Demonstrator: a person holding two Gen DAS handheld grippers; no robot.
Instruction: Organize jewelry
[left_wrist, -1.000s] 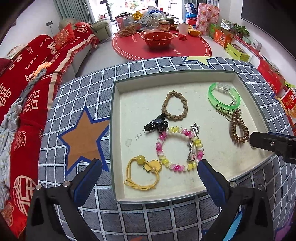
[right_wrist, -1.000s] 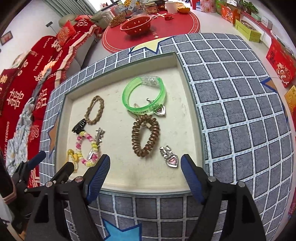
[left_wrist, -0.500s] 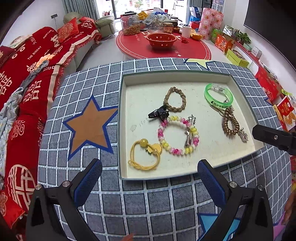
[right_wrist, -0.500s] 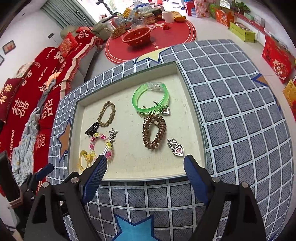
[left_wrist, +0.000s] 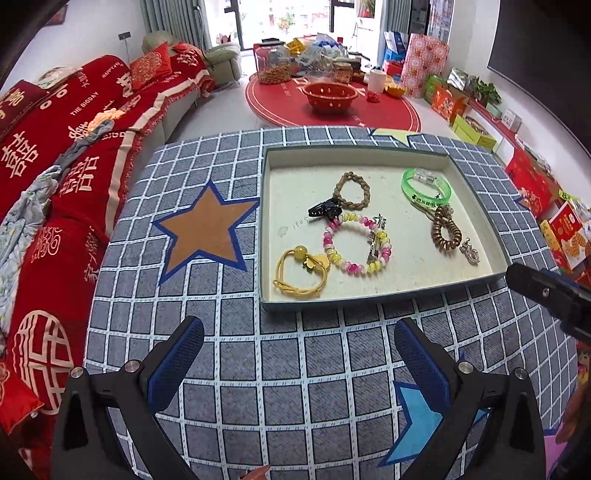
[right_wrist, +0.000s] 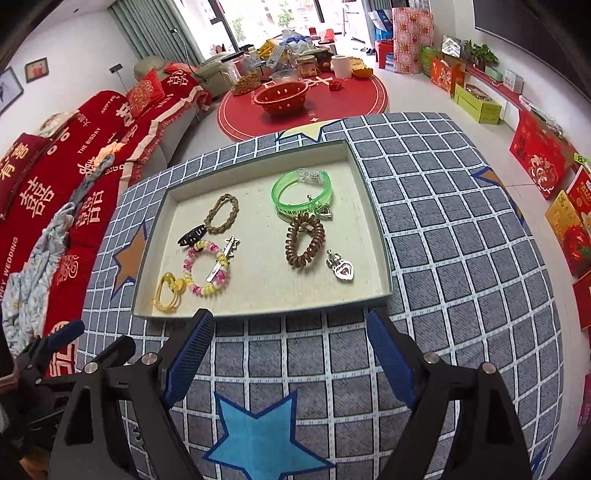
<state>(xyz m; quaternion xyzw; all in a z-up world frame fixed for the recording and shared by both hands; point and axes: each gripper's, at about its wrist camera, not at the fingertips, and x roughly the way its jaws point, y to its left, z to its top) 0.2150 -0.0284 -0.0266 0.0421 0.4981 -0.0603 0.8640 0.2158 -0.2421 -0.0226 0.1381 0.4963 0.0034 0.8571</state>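
A shallow cream-lined tray (left_wrist: 369, 298) (right_wrist: 258, 314) holds the jewelry. In it lie a green bangle (left_wrist: 426, 188) (right_wrist: 301, 192), a braided brown bracelet (left_wrist: 351, 190), a black hair clip (left_wrist: 325, 211), a pink-and-yellow bead bracelet (left_wrist: 356, 243) (right_wrist: 207, 267) with a silver star pin (left_wrist: 376, 240) across it, a yellow hair tie (left_wrist: 299, 273), a brown coil tie (left_wrist: 447, 232) (right_wrist: 304, 242) and a heart pendant (right_wrist: 341, 267). My left gripper (left_wrist: 299, 343) hangs open over the cloth just short of the tray's near rim. My right gripper (right_wrist: 290, 325) is open there too, with nothing between its fingers.
The tray rests on a blue-grey checked cloth (left_wrist: 295, 369) with star patches. A red-covered sofa (left_wrist: 55, 166) runs along the left. Beyond stands a round red table (left_wrist: 332, 107) with a red colander. Boxes (right_wrist: 543, 162) line the right wall.
Both grippers have drawn back and upward from over the tray to the cloth in front of it. The jewelry has not moved.
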